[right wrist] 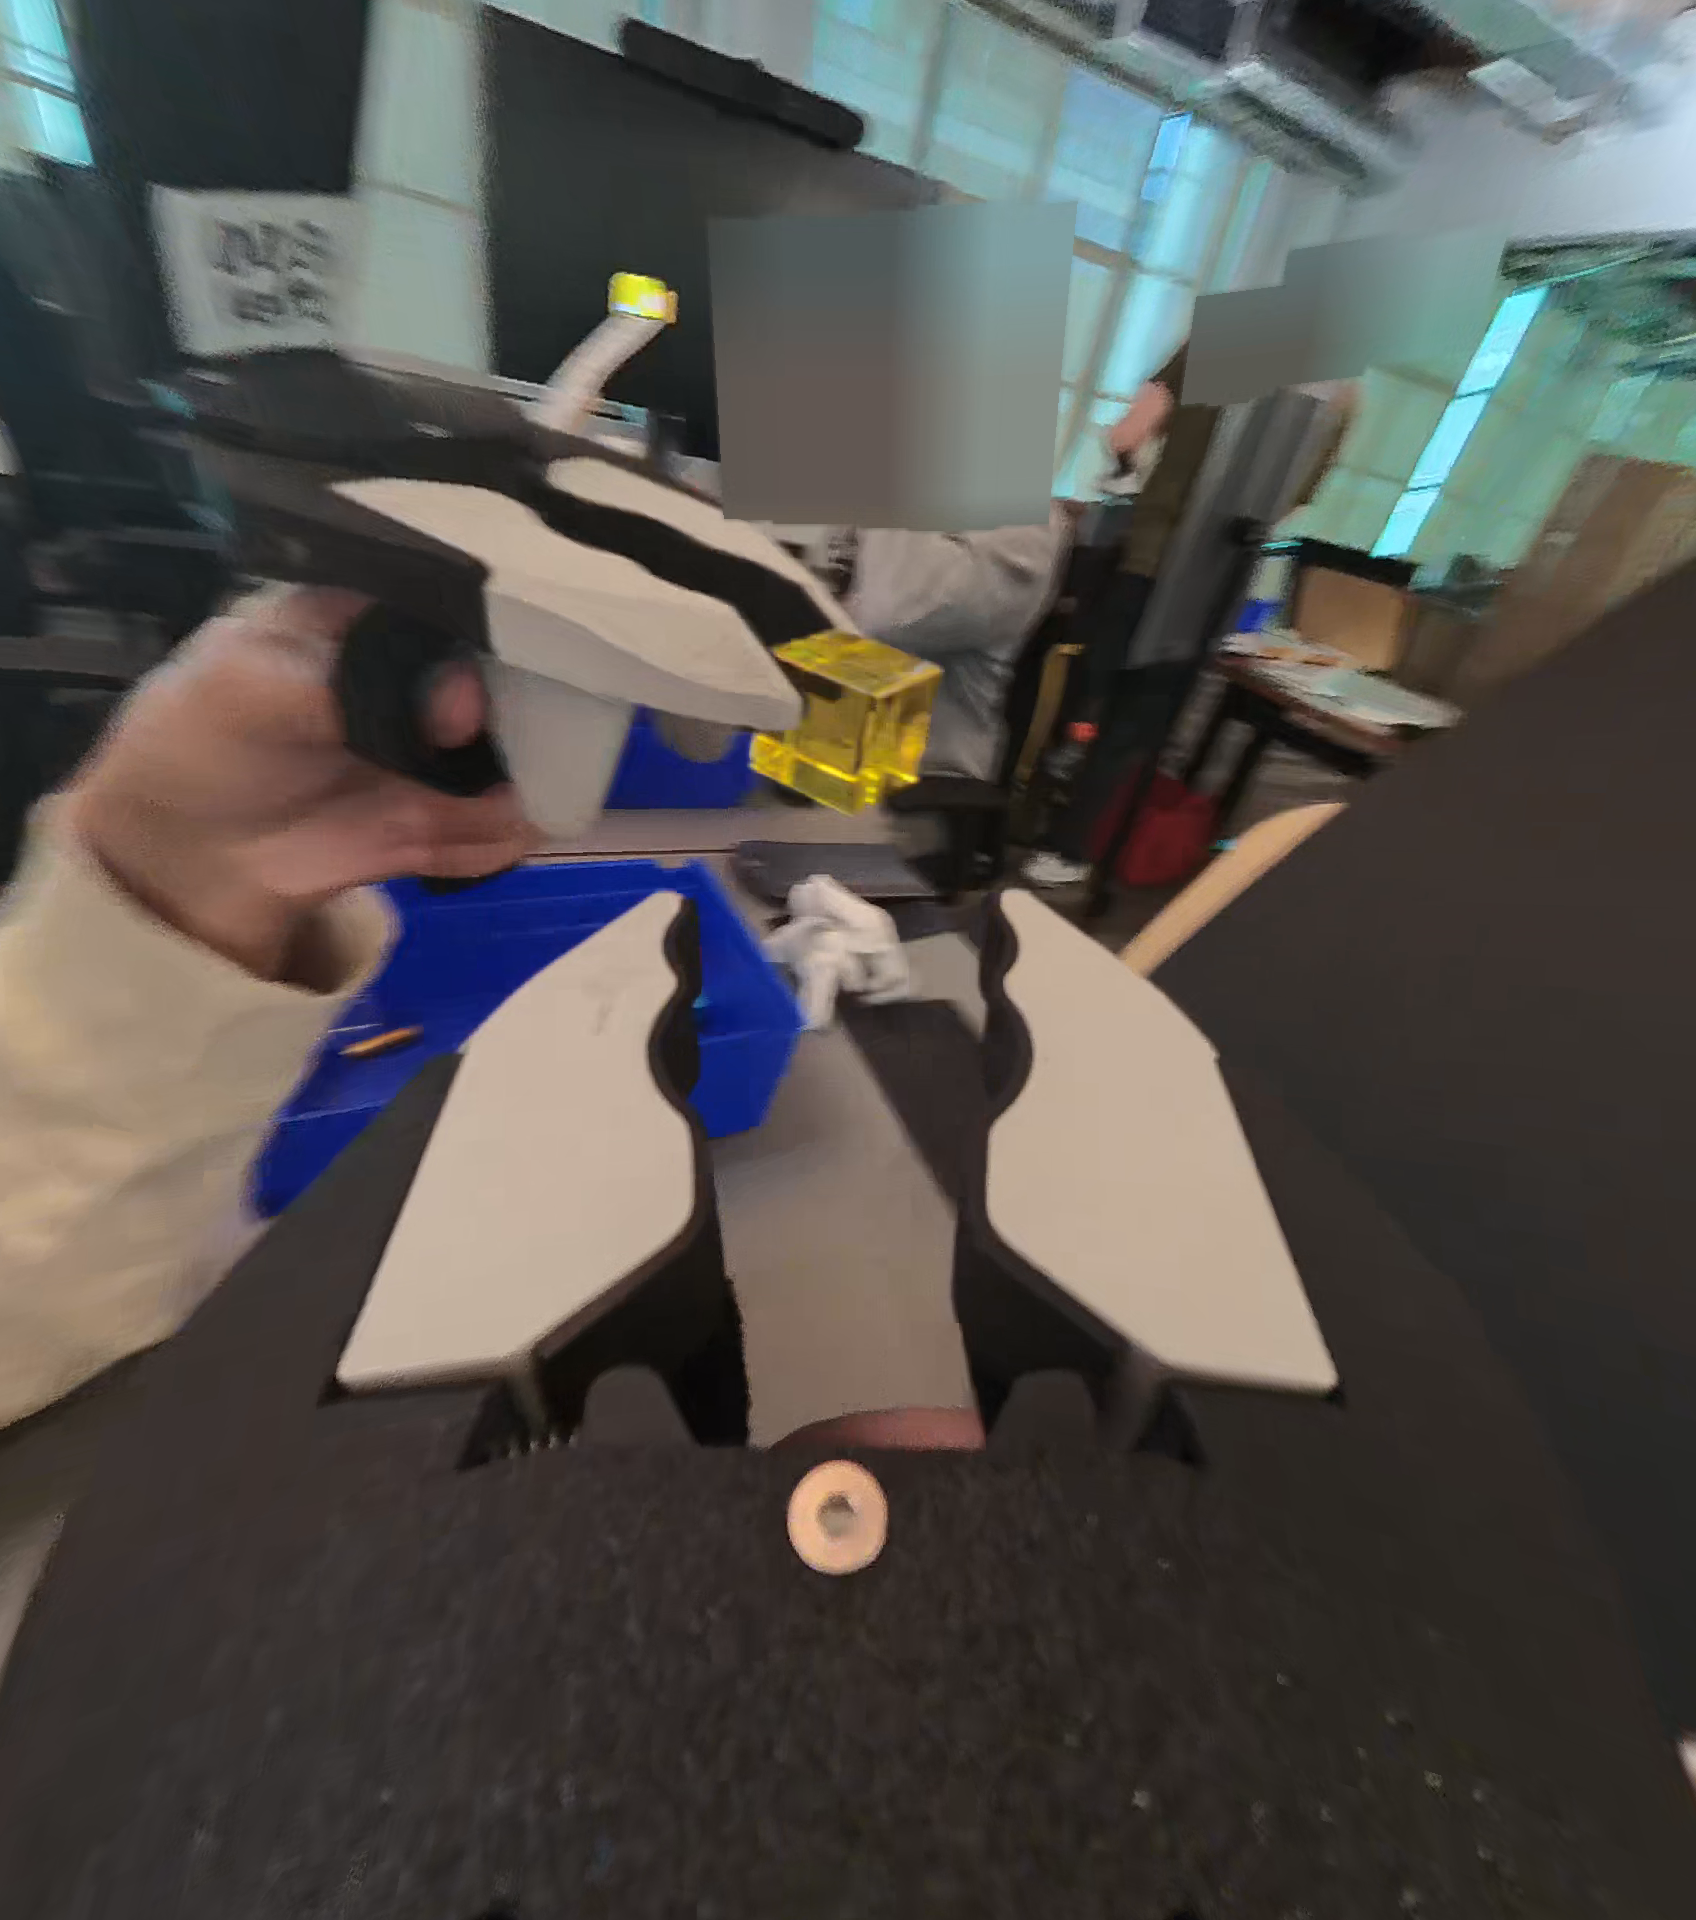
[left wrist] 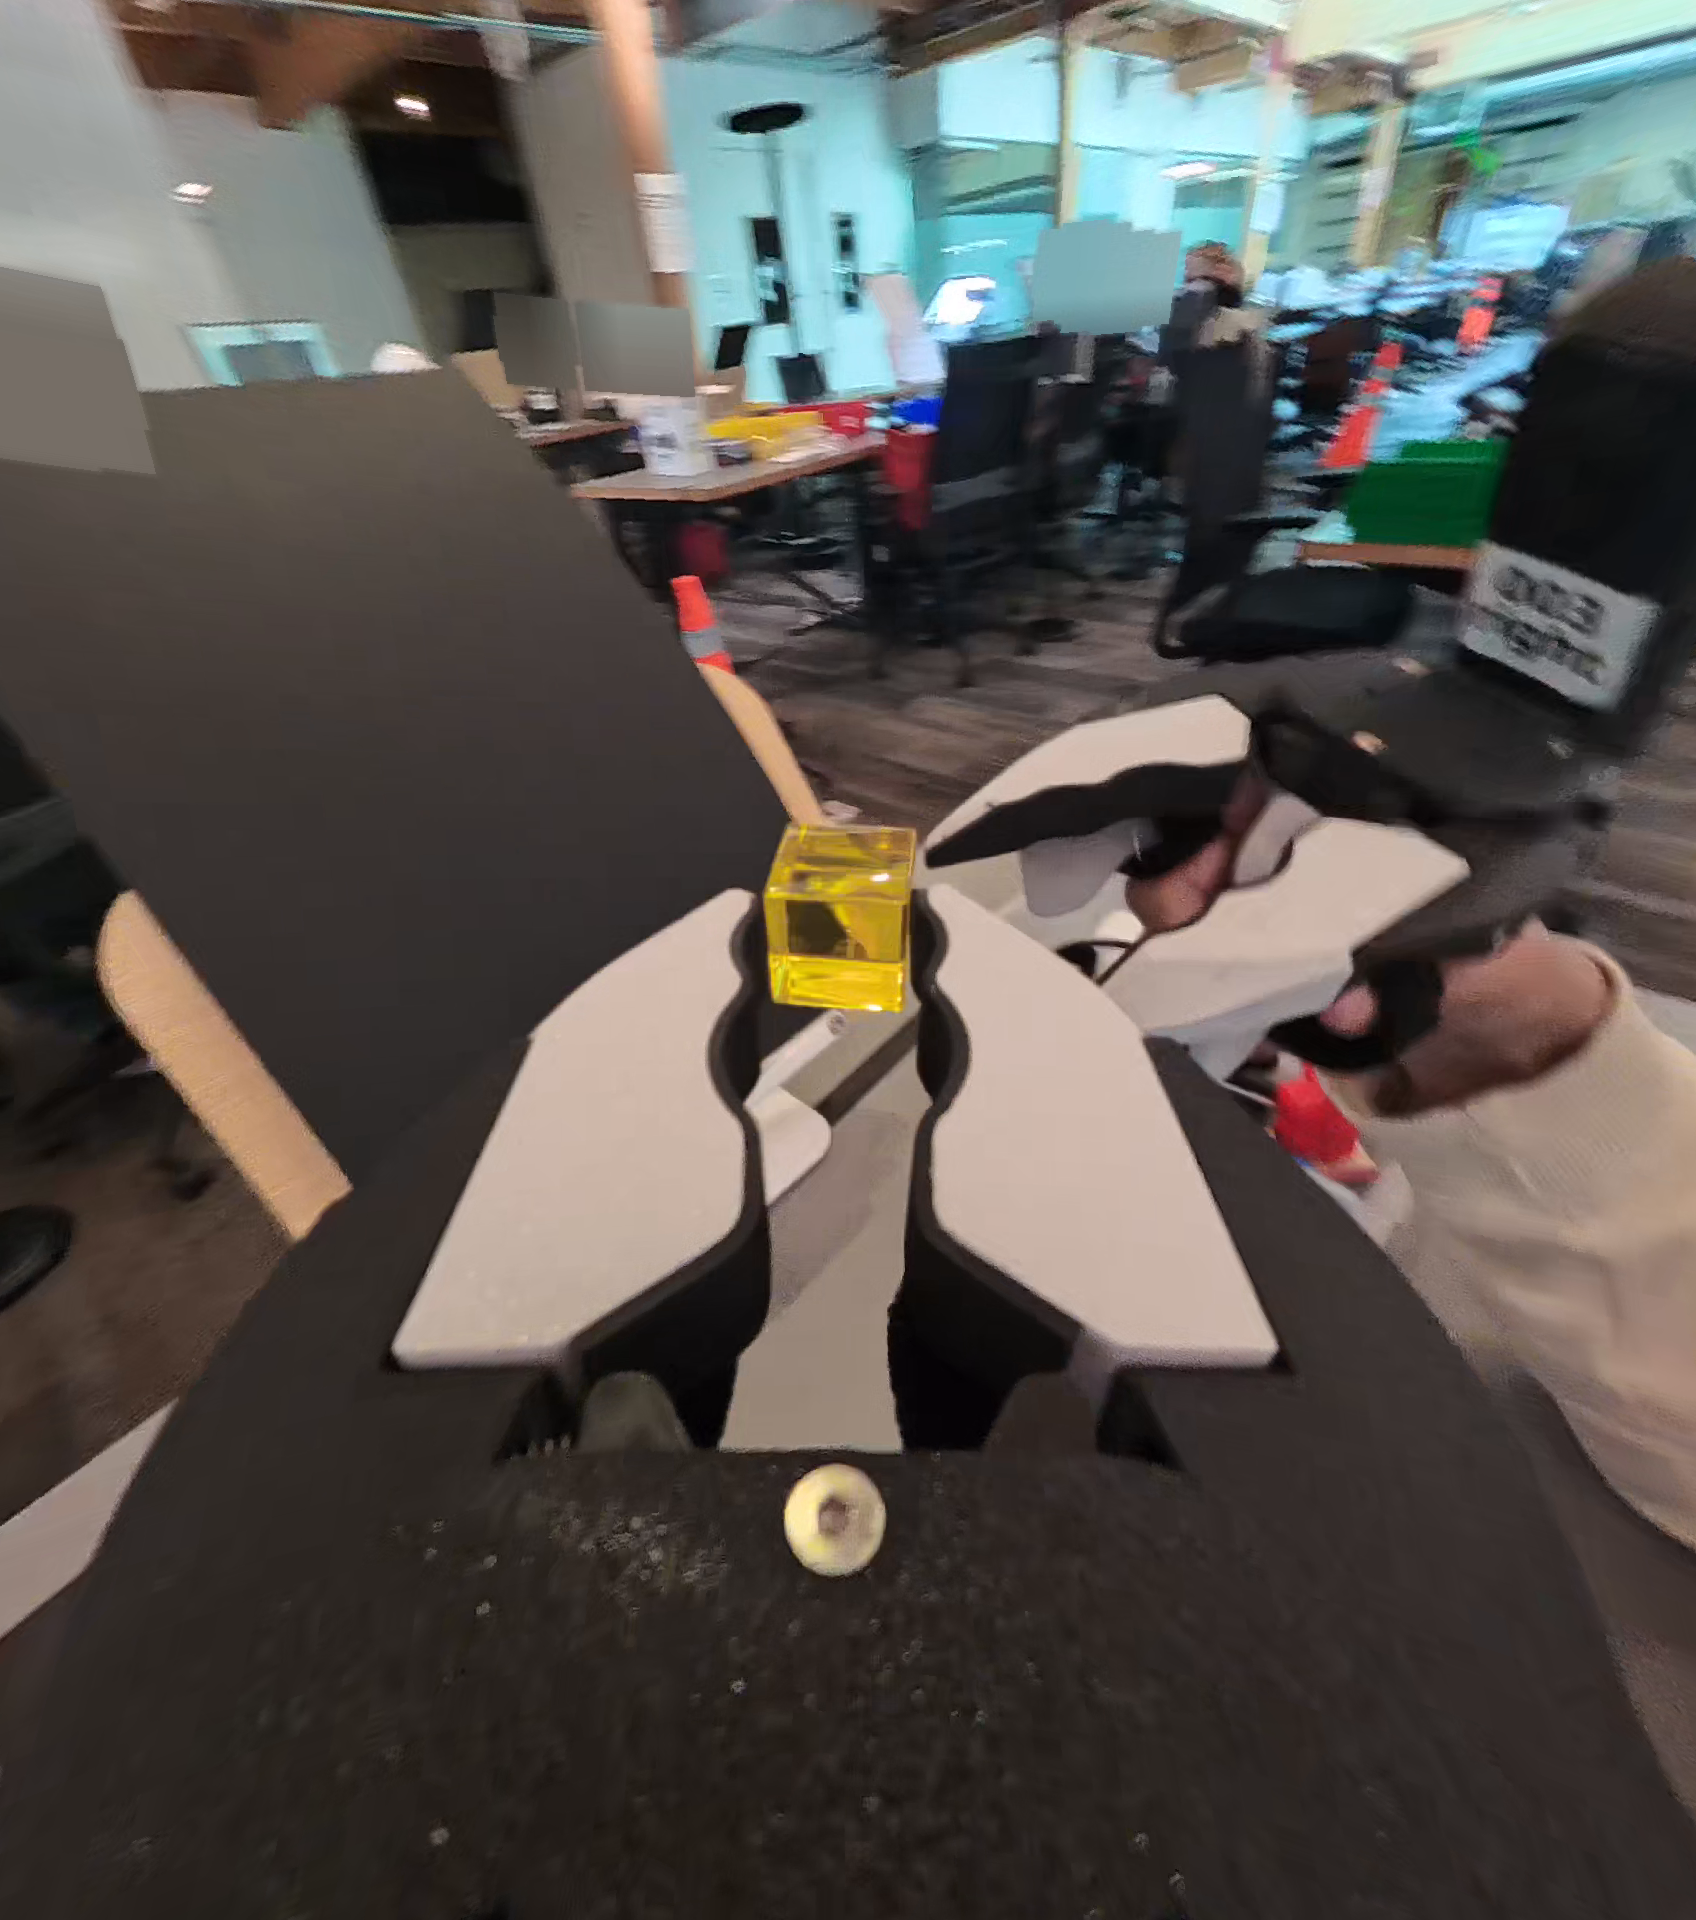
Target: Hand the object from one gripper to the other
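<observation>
Left gripper (left wrist: 839, 914) clamped on a see-through yellow cube (left wrist: 839, 916), pinched right at the fingertips and held up in the air, well clear of the grey tabletop (left wrist: 813, 1340) below. Same cube (right wrist: 849, 719) seen from the right wrist view too, sticking out past the tips of that left gripper (right wrist: 802, 696), up and a bit left of centre. Gripped by a hand (right wrist: 252, 769) in a cream sleeve (right wrist: 23, 1122).

Right gripper (right wrist: 836, 940) spread wide apart, nothing between the fingers, sitting below the cube and not touching it. In the left wrist view, same right gripper (left wrist: 937, 868) off to the right of the cube, one dark tip pointing in just beside the cube's upper right edge, can't tell whether touching. Held by a hand (left wrist: 1446, 1018) with a black strap over it.

Blue bin (right wrist: 511, 997) on the table behind the right gripper's left finger, crumpled white cloth (right wrist: 839, 956) next to it. Big black panel (left wrist: 324, 727) standing to the left, small red bottle (left wrist: 1317, 1127) poking out under the right hand. Blurry office in the back.
</observation>
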A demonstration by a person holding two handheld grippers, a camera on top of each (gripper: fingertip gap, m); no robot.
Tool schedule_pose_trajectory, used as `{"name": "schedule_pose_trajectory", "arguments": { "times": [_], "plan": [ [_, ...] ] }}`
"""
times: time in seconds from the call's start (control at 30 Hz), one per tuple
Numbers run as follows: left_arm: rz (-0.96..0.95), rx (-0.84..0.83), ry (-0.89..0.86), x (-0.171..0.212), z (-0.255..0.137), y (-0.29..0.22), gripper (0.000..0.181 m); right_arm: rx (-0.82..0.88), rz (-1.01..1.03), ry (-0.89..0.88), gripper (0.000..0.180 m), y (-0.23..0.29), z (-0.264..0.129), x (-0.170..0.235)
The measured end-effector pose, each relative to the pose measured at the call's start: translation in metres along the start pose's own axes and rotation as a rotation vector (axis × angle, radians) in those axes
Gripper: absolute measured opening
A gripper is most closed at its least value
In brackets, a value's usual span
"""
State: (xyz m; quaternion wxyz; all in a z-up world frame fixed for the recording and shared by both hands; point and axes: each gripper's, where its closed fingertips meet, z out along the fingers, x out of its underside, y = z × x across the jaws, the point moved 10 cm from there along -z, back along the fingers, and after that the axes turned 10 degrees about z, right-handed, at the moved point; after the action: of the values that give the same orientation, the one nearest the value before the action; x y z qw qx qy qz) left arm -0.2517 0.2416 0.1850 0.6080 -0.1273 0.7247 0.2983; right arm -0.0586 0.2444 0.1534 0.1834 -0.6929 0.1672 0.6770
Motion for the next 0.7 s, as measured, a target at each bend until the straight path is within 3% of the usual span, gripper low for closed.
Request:
{"name": "schedule_pose_trajectory", "arguments": {
  "times": [0.1, 0.17, 0.4, 0.43, 0.7],
  "plan": [
    [-0.055, -0.072, -0.040, -0.007, 0.001, -0.008, 0.026, 0.213, -0.104, -0.024, 0.058, 0.008, 0.011, 0.001],
    [-0.093, -0.074, -0.077, -0.010, 0.004, -0.016, 0.025, 0.279, -0.107, -0.077, 0.053, 0.016, 0.018, 0.001],
    [-0.142, -0.034, -0.082, -0.009, 0.019, -0.028, 0.025, 0.327, -0.070, -0.266, 0.040, 0.024, 0.014, -0.003],
    [-0.152, -0.032, -0.088, -0.008, 0.021, -0.029, 0.025, 0.320, -0.071, -0.261, 0.032, 0.024, 0.013, -0.004],
    [-0.168, -0.030, -0.110, -0.007, 0.026, -0.031, 0.025, 0.322, -0.067, -0.201, 0.029, 0.021, 0.008, -0.007]
  ]
}}
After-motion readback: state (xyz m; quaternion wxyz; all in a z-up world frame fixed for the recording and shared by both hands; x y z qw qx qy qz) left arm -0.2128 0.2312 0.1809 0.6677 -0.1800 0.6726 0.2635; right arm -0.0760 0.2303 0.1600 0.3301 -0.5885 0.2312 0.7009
